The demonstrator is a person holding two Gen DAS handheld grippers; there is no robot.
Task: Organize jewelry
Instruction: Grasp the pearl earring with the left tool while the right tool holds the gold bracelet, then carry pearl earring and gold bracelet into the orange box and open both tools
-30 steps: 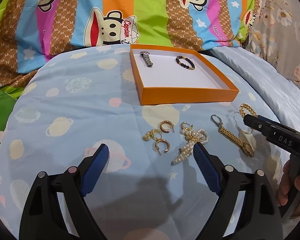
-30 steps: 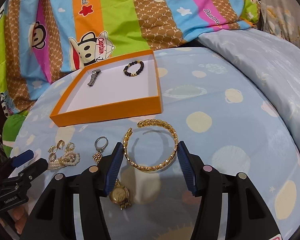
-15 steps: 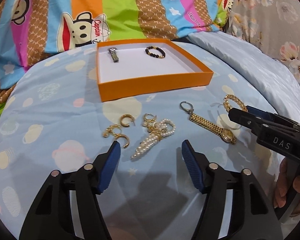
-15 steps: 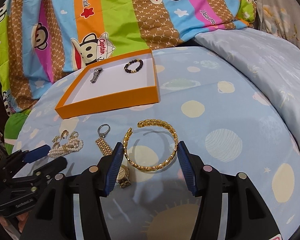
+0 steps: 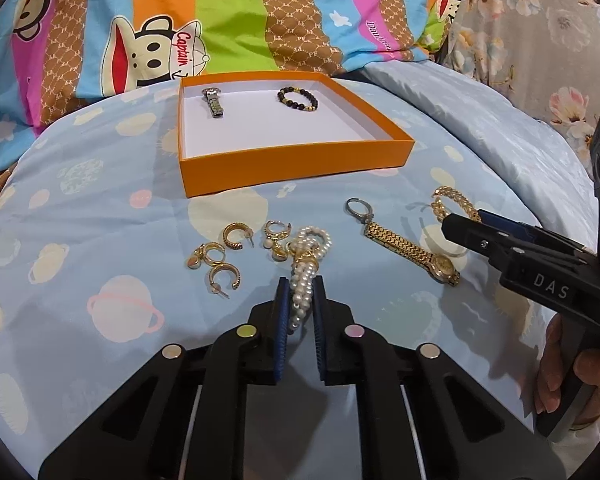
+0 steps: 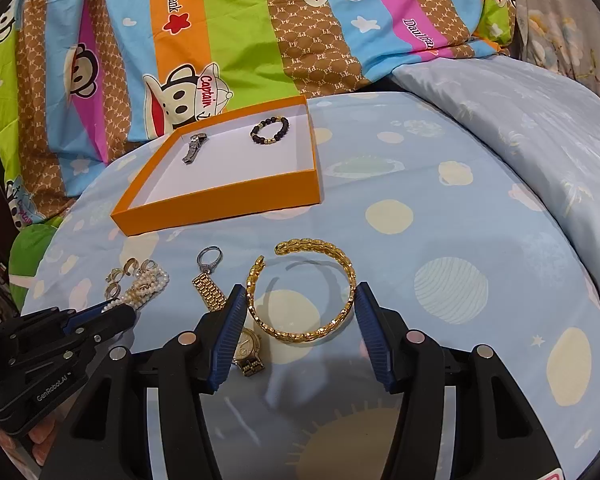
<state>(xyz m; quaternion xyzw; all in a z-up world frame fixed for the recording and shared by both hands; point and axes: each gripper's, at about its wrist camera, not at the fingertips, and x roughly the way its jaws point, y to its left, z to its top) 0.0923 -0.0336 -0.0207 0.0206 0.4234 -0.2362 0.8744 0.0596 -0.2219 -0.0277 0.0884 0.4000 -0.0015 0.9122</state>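
Planet-print bed (image 5: 100, 208): orange tray (image 5: 292, 164), jewelry (image 5: 410, 248).

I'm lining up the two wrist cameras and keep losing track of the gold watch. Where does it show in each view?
Left wrist: the gold watch lies right of centre, stretched diagonally, between the pearl piece and the right gripper.
Right wrist: the gold watch sits low and left of centre, its dial partly hidden behind the left finger.
Shared landmark: the orange box, farther away than the watch in both views.
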